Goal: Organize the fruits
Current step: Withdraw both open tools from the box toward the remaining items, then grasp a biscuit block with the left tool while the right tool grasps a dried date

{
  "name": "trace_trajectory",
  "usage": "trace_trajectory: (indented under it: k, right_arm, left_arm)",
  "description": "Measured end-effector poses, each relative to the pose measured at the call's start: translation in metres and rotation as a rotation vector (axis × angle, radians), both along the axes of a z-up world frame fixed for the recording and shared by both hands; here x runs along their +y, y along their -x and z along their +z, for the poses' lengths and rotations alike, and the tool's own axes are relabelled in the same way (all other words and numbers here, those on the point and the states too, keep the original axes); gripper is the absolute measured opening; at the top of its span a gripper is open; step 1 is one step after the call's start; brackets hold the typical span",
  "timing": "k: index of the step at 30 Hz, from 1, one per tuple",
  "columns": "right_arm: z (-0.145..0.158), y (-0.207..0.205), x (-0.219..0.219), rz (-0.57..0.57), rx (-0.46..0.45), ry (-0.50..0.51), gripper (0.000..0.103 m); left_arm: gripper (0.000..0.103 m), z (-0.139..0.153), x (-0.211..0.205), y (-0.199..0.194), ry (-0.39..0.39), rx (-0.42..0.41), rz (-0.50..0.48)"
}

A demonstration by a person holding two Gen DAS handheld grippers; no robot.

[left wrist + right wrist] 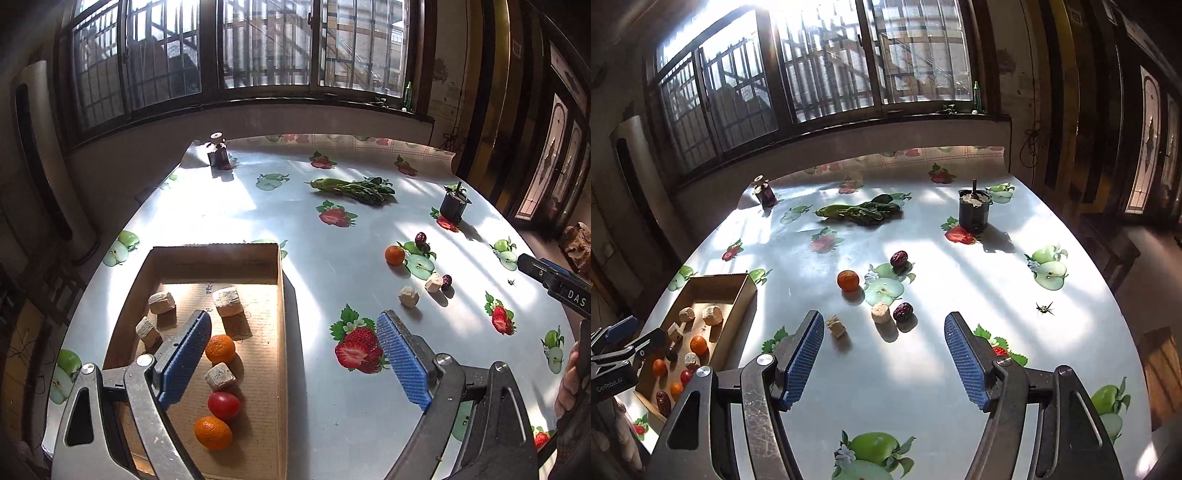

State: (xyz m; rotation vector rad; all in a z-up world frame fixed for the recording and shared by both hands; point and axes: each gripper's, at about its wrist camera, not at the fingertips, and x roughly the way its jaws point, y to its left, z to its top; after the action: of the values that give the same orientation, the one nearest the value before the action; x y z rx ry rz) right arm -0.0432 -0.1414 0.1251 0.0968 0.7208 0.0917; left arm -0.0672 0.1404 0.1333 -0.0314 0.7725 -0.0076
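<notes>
Firstly, from the left wrist view, the left gripper (293, 356) with blue ribbed pads is hovering wide open and holding nothing, one finger over the shallow brown cardboard box (282, 317) and the other over the shiny fruit-printed tablecloth (332, 266). Lying inside the box are two small orange mandarins (220, 348), a red cherry tomato (224, 405) and several pale beige chunks (229, 301). To the right, well apart from the box, another orange mandarin (395, 255) is sitting on the cloth near two dark red dates (420, 238) and two more pale chunks. A leafy green vegetable bundle (352, 189) is lying farther away.

Next, from the right wrist view, the right gripper (884, 360) is likewise hanging open and empty above the cloth. Just beyond its fingers a pale chunk (836, 325), a round pale piece (880, 312) touching a wrinkled dark red date (903, 311), and the loose mandarin (848, 280) are resting. The box is sitting at the near left.
</notes>
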Motion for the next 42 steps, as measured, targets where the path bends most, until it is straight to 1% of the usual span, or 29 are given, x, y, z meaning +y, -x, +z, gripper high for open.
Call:
trace_trajectory:
  k: [2, 4, 5, 6, 7, 8, 10, 11, 12, 14, 16, 22, 25, 26, 27, 28, 29, 31, 33, 35, 37, 42]
  right_arm:
    - [-0.012, -0.022, -0.011, -0.002, 0.045, -0.032, 0.072]
    - [-0.031, -0.041, -0.014, 0.001, 0.087, -0.061, 0.072]
    - [-0.042, -0.05, -0.014, 0.0, 0.104, -0.063, 0.069]
    - [-0.053, -0.06, -0.012, -0.001, 0.123, -0.063, 0.06]
    - [-0.062, -0.068, -0.011, -0.001, 0.145, -0.063, 0.054]
    - [-0.073, -0.076, -0.011, 0.001, 0.17, -0.077, 0.045]
    - [-0.088, -0.089, -0.013, -0.002, 0.201, -0.13, 0.043]
    - [-0.094, -0.094, -0.015, -0.008, 0.21, -0.166, 0.042]
    - [-0.098, -0.097, -0.017, -0.011, 0.214, -0.196, 0.042]
    - [-0.104, -0.104, -0.019, -0.016, 0.224, -0.233, 0.042]
    - [-0.109, -0.107, -0.02, -0.018, 0.228, -0.238, 0.042]
    - [-0.118, -0.113, -0.022, -0.012, 0.224, -0.245, 0.042]
    - [-0.118, -0.113, -0.019, -0.006, 0.216, -0.231, 0.042]
    - [-0.118, -0.114, -0.018, -0.001, 0.214, -0.229, 0.042]
    - [-0.118, -0.113, -0.016, 0.009, 0.215, -0.229, 0.042]
    - [-0.118, -0.113, -0.014, 0.026, 0.217, -0.229, 0.042]
    - [-0.118, -0.113, -0.011, 0.042, 0.218, -0.222, 0.042]
    - [-0.118, -0.111, -0.006, 0.068, 0.218, -0.217, 0.042]
    - [-0.119, -0.11, -0.004, 0.088, 0.223, -0.226, 0.033]
    - [-0.119, -0.109, -0.002, 0.087, 0.216, -0.198, 0.033]
    - [-0.119, -0.108, 0.0, 0.091, 0.21, -0.181, 0.033]
    - [-0.119, -0.103, 0.006, 0.098, 0.202, -0.129, 0.034]
  left_arm:
    - [0.091, -0.006, -0.012, -0.017, 0.011, 0.019, -0.005]
    - [0.091, -0.015, -0.029, -0.033, 0.03, 0.037, -0.034]
    - [0.091, -0.021, -0.038, -0.041, 0.031, 0.052, -0.045]
    - [0.091, -0.027, -0.046, -0.047, 0.029, 0.063, -0.056]
    - [0.091, -0.034, -0.055, -0.053, 0.032, 0.068, -0.078]
    - [0.09, -0.042, -0.063, -0.059, 0.035, 0.077, -0.094]
    - [0.083, -0.057, -0.076, -0.068, 0.043, 0.103, -0.114]
    - [0.082, -0.063, -0.082, -0.071, 0.058, 0.109, -0.134]
    - [0.079, -0.07, -0.089, -0.076, 0.073, 0.111, -0.153]
    - [0.074, -0.081, -0.099, -0.085, 0.073, 0.118, -0.169]
    - [0.068, -0.091, -0.108, -0.095, 0.061, 0.13, -0.17]
    - [0.068, -0.114, -0.122, -0.113, 0.072, 0.151, -0.176]
    - [0.067, -0.123, -0.126, -0.117, 0.071, 0.166, -0.187]
    - [0.063, -0.123, -0.127, -0.115, 0.063, 0.152, -0.195]
    - [0.047, -0.123, -0.128, -0.115, 0.064, 0.15, -0.211]
    - [0.039, -0.122, -0.128, -0.115, 0.065, 0.146, -0.22]
    - [0.028, -0.122, -0.128, -0.115, 0.073, 0.148, -0.228]
    - [0.028, -0.123, -0.123, -0.116, 0.107, 0.144, -0.23]
    - [0.028, -0.123, -0.117, -0.116, 0.147, 0.145, -0.232]
    - [0.028, -0.124, -0.113, -0.116, 0.181, 0.14, -0.235]
    - [0.028, -0.124, -0.111, -0.116, 0.189, 0.135, -0.241]
    - [0.028, -0.124, -0.113, -0.115, 0.171, 0.139, -0.254]
